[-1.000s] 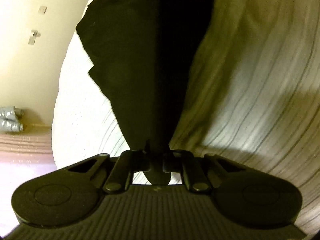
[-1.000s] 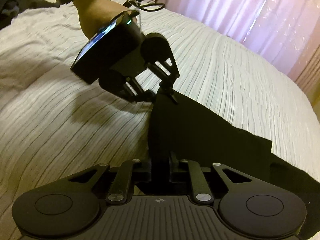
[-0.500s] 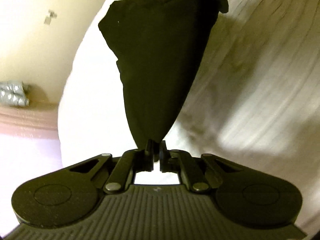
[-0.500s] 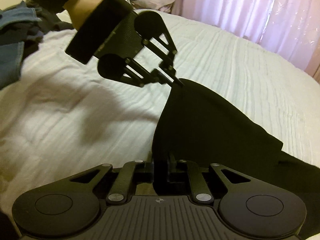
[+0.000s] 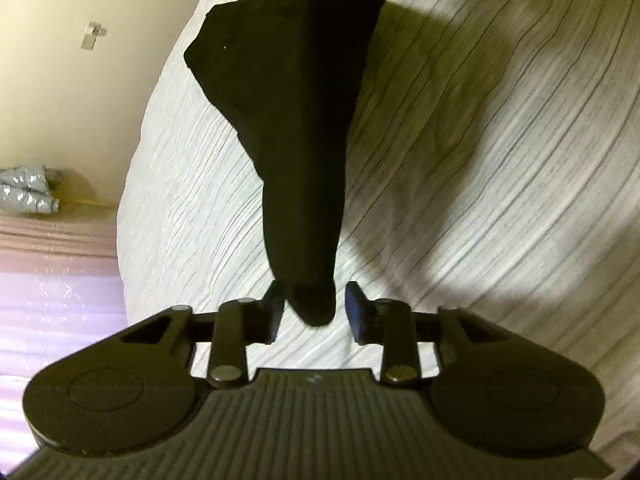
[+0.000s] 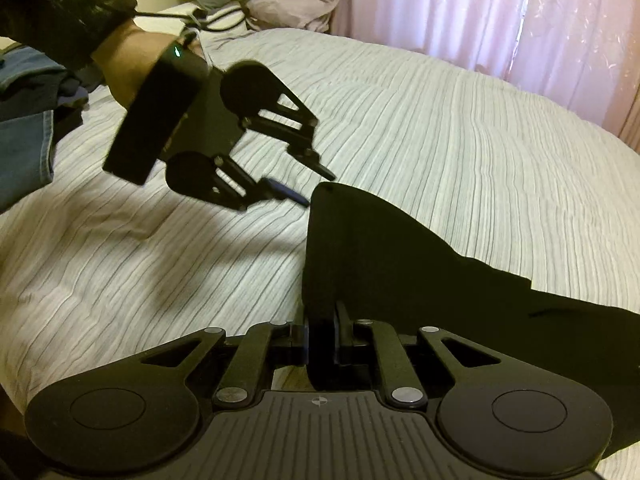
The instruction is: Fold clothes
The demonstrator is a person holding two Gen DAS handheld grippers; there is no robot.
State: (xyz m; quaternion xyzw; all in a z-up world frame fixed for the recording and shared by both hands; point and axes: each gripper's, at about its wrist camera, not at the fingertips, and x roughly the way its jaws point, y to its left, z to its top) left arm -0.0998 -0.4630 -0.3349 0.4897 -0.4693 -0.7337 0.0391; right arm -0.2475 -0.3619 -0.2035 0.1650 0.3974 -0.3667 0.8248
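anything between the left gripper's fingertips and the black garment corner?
Right wrist view: only bare striped bedspread separates the open left gripper from the black garment corner; the right gripper clamps another part.

No legible text, labels, brand names or numbers appear in either view. The only mark is a small crosshair-in-circle symbol at the centre front edge of the ribbed body of the right gripper (image 6: pixel 321 336); a similar mark on the left gripper (image 5: pixel 314 312) is too blurred to identify.
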